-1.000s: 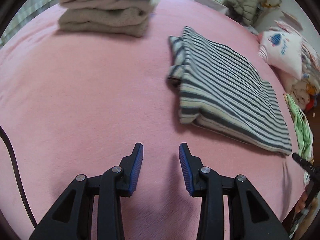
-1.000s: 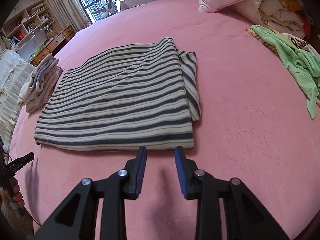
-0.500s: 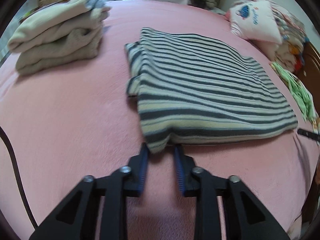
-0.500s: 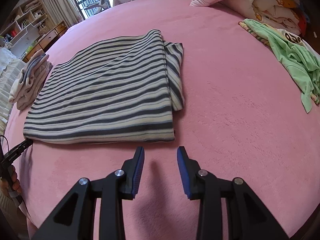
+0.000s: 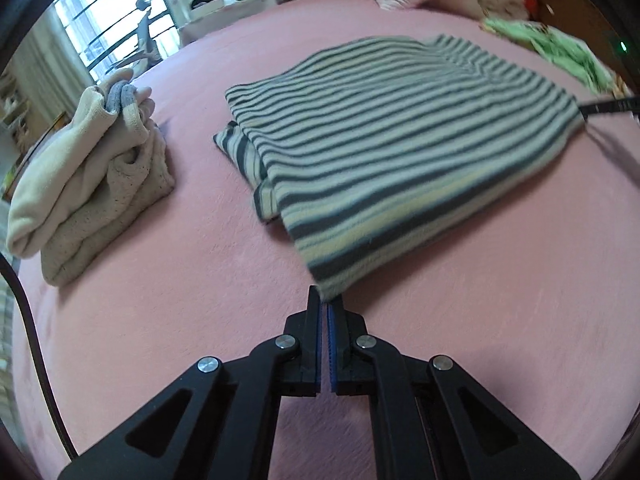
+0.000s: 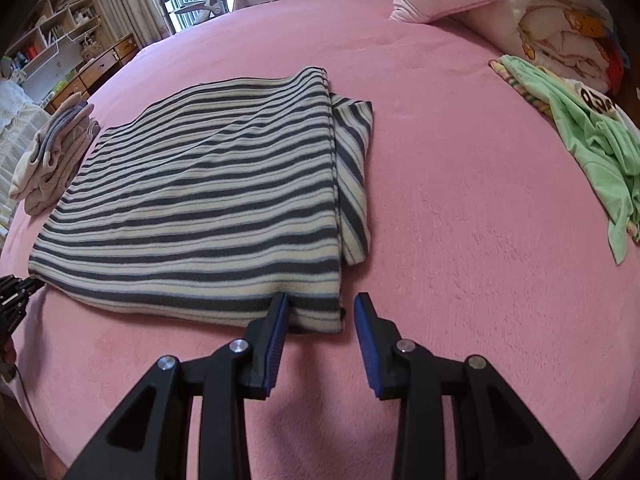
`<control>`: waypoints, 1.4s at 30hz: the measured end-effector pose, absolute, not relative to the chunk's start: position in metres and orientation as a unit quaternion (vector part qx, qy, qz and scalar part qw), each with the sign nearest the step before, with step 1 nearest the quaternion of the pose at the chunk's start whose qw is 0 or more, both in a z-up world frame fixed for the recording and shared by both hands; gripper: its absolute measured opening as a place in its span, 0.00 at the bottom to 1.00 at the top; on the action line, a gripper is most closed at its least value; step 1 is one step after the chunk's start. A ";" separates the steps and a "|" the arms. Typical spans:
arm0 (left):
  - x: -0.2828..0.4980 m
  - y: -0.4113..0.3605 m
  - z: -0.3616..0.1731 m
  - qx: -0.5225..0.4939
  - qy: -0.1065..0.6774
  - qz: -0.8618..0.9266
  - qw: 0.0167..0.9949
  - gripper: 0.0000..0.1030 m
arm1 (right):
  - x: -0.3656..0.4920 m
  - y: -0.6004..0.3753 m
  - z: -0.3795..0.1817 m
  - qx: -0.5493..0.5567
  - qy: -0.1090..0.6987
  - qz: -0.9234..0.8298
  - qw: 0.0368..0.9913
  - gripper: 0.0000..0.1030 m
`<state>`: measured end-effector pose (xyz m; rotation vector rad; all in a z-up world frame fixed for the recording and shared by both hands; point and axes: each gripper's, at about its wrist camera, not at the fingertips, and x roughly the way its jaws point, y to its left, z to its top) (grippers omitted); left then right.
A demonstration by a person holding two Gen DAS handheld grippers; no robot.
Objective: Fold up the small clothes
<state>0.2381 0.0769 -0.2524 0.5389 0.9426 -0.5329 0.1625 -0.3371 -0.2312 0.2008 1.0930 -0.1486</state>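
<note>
The striped top (image 6: 208, 208) lies flat on the pink bed (image 6: 460, 240), long axis across its near hem, the left tool (image 5: 325, 304) pinching one hem corner, the right tool (image 6: 320, 304) half open around the other.

Left gripper (image 5: 325, 303) and right gripper (image 6: 322, 307), black angular linkage arms, silver screws, ribbed blue-padded jaws, black cable (image 5: 28, 332)

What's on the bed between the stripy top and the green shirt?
Nothing but bare pink blanket. The right wrist view shows it between the striped top and the green shirt.
</note>
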 end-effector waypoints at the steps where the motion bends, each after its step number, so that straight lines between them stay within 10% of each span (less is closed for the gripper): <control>1: 0.236 0.078 -0.254 0.265 0.443 -0.249 0.820 0.00 | 0.163 -0.337 -0.232 0.095 0.519 -0.071 0.847 0.33; 13: 0.221 0.091 -0.225 0.211 0.439 -0.226 0.844 0.02 | 0.152 -0.340 -0.209 0.106 0.498 -0.074 0.857 0.33; 19: 0.248 0.058 -0.191 0.133 0.412 -0.233 0.871 0.20 | 0.170 -0.331 -0.189 0.113 0.474 -0.069 0.871 0.33; 42: 0.291 0.042 -0.264 0.027 0.471 -0.173 0.865 0.23 | 0.193 -0.323 -0.245 0.056 0.510 -0.082 0.854 0.27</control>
